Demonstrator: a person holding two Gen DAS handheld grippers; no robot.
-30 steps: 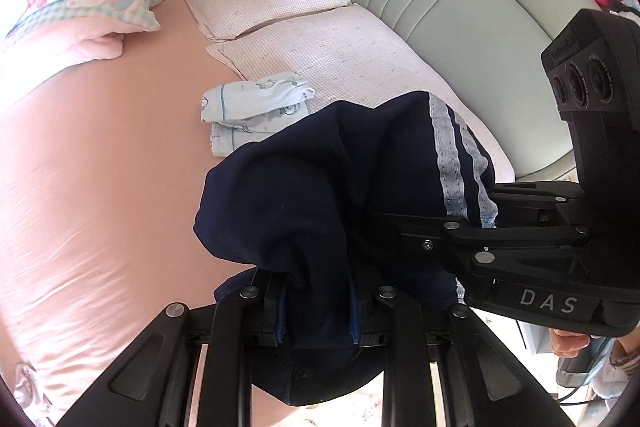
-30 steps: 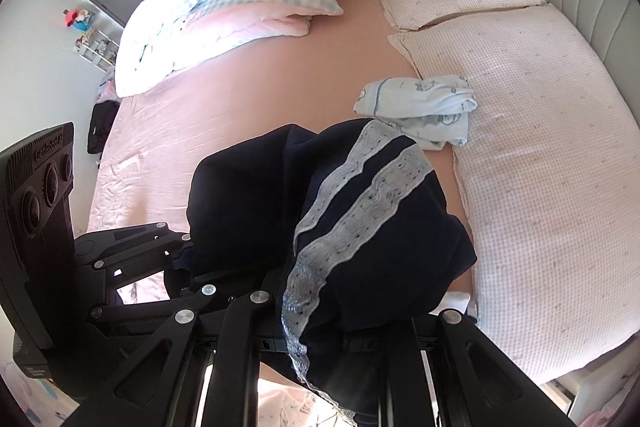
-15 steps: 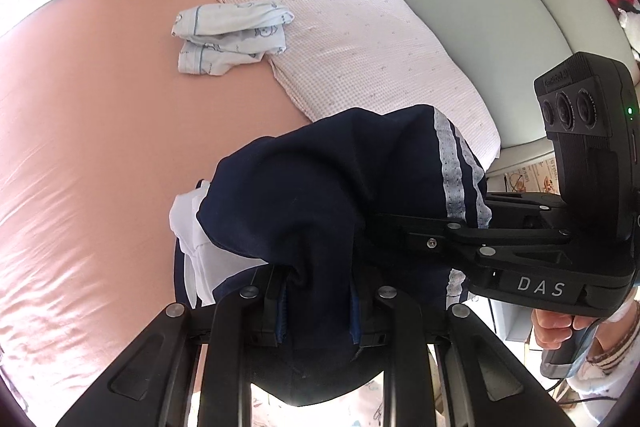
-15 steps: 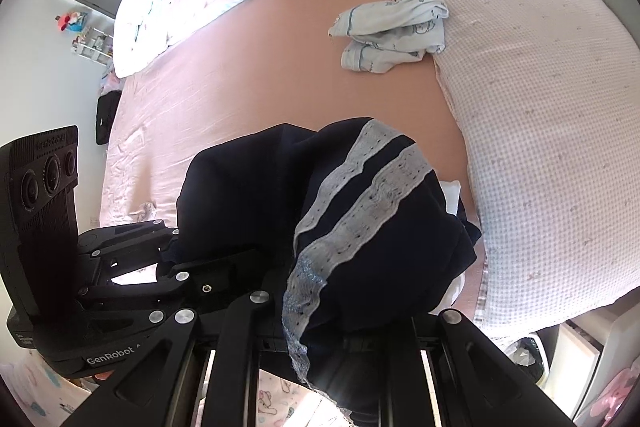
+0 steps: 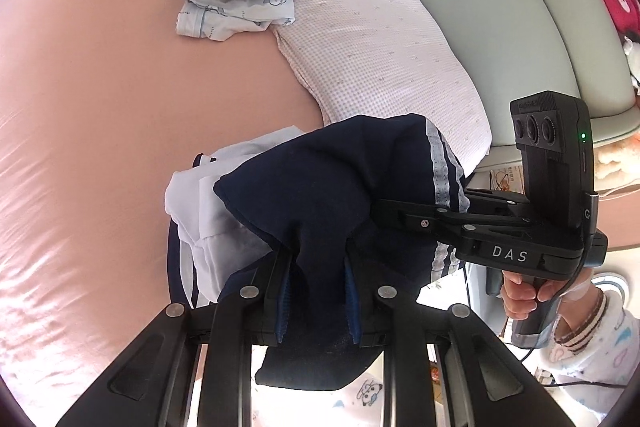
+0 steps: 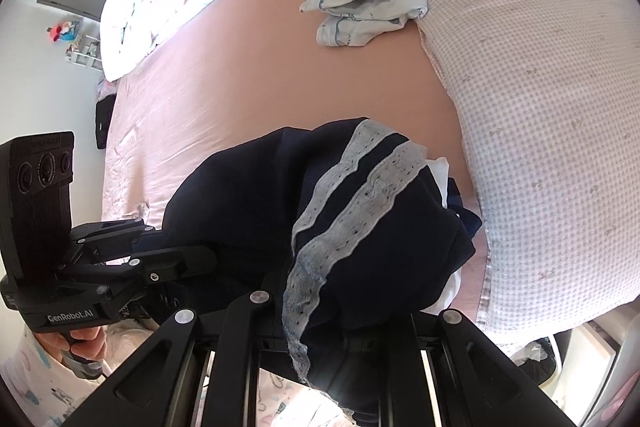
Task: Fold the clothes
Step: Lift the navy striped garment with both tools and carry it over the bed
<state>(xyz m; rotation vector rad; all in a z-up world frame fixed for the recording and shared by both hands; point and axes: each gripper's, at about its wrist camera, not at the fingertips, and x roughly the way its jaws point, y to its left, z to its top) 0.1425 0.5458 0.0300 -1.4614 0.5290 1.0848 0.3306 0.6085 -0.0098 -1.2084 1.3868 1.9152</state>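
Navy garment (image 5: 320, 195) clamped by left tongs (image 5: 316, 291) and right tongs (image 6: 316, 331), narrow gap each; held bunched above pink bed (image 5: 100, 107), likely for spreading. Folded blue piece (image 5: 236, 3) parked at 11 o'clock, clear.

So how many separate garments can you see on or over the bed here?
2: the navy garment with lace stripes, held by both grippers over the pink sheet; the light blue garment, crumpled beside the pillow. White fabric under the navy may be a third.

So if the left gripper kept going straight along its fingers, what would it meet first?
The left gripper already grips the navy garment; beyond that bunched cloth, probably the pink bedsheet, though depth is unclear.
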